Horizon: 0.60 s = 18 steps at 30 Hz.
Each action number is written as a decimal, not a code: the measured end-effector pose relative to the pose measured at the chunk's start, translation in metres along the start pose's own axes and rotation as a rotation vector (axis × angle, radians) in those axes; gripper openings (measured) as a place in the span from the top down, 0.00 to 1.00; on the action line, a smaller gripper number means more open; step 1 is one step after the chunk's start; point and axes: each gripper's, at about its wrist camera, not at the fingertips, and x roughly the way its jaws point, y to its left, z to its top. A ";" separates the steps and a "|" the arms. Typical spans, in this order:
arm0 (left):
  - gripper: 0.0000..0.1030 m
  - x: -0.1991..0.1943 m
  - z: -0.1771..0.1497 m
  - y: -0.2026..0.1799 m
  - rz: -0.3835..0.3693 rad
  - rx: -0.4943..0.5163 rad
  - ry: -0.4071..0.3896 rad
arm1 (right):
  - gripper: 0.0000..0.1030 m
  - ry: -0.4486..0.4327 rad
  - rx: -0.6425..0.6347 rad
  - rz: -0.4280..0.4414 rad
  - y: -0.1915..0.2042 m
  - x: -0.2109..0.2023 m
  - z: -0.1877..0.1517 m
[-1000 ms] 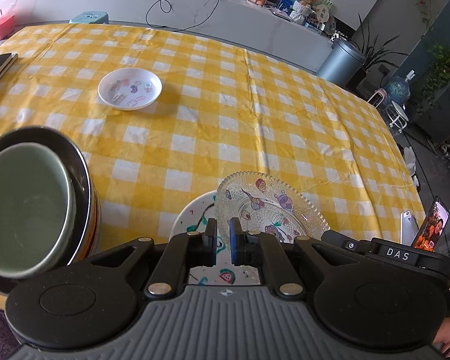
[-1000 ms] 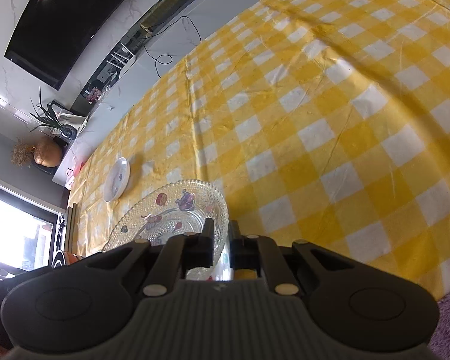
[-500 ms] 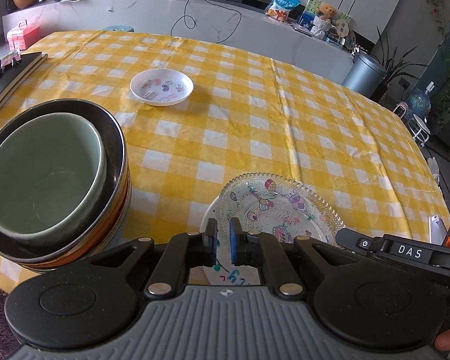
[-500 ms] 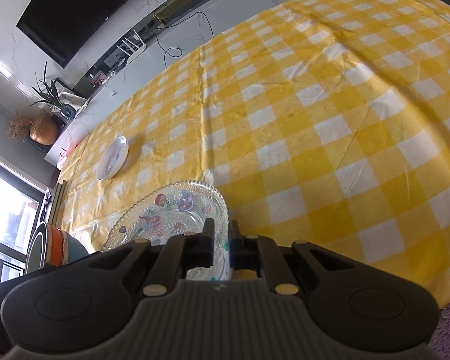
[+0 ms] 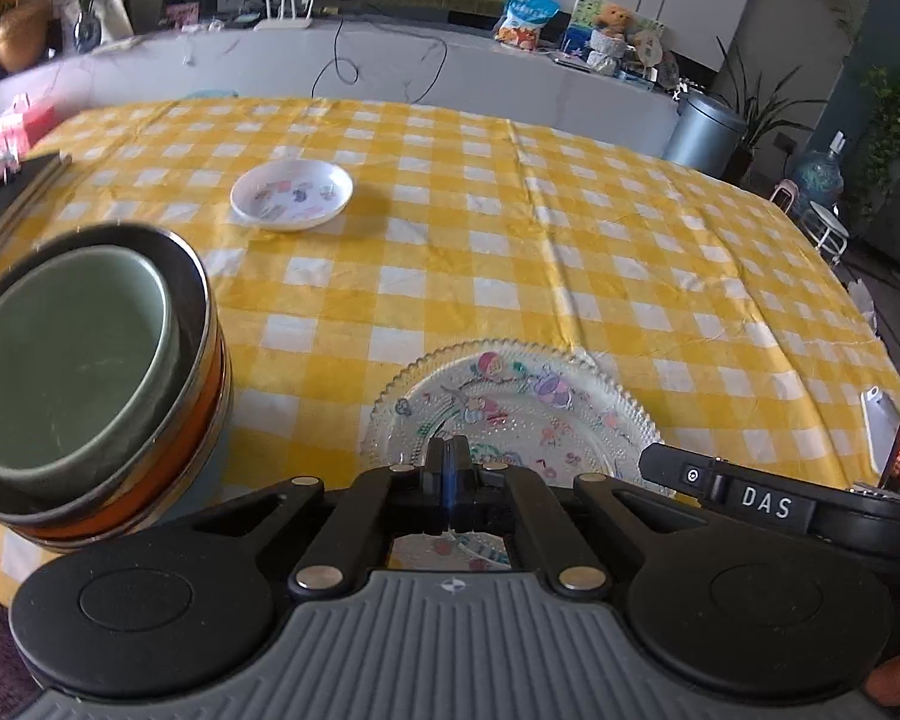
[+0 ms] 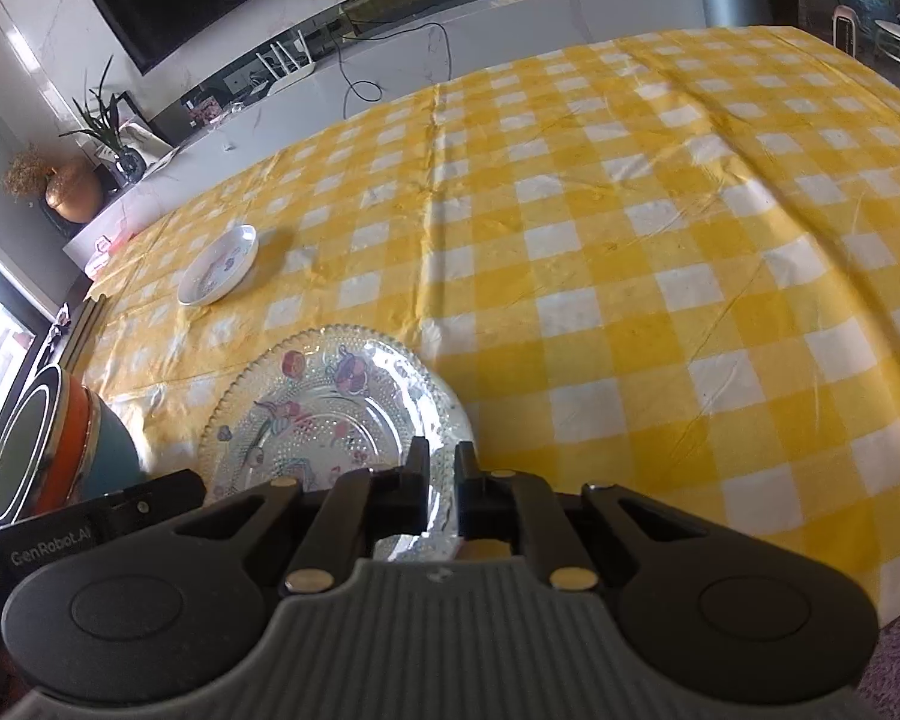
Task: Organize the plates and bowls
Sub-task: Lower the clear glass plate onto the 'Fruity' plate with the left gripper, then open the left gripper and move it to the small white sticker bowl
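Note:
A clear glass plate [image 5: 510, 408] with cartoon prints lies flat on the yellow checked tablecloth [image 5: 510, 228] near its front edge, over a white plate that barely shows. My left gripper [image 5: 448, 453] is shut over the plate's near rim; whether it pinches anything I cannot tell. My right gripper [image 6: 442, 462] has its jaws slightly apart around the glass plate [image 6: 330, 414] rim. A stack of bowls [image 5: 78, 372] with a green bowl on top stands at the left. A small white dish [image 5: 291, 192] sits farther back.
A phone [image 5: 879, 426] and a propped screen lie at the table's right edge. Dark books [image 5: 6, 192] lie at the far left edge. A grey counter with cables and snacks runs behind the table.
The glass plate has come down from tilted to flat on the white plate. My left gripper has closed fully. My right gripper's jaws have opened slightly. Both views have tilted up.

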 end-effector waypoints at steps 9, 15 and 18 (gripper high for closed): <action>0.90 -0.001 -0.007 -0.001 0.073 0.038 -0.019 | 0.99 -0.011 -0.029 -0.042 0.001 0.002 -0.002; 0.79 0.004 -0.013 0.004 0.075 0.018 0.012 | 0.88 -0.038 -0.027 -0.027 0.000 -0.003 -0.004; 0.81 0.004 -0.013 0.008 0.066 0.002 0.015 | 0.82 -0.039 -0.019 -0.037 -0.003 -0.003 -0.004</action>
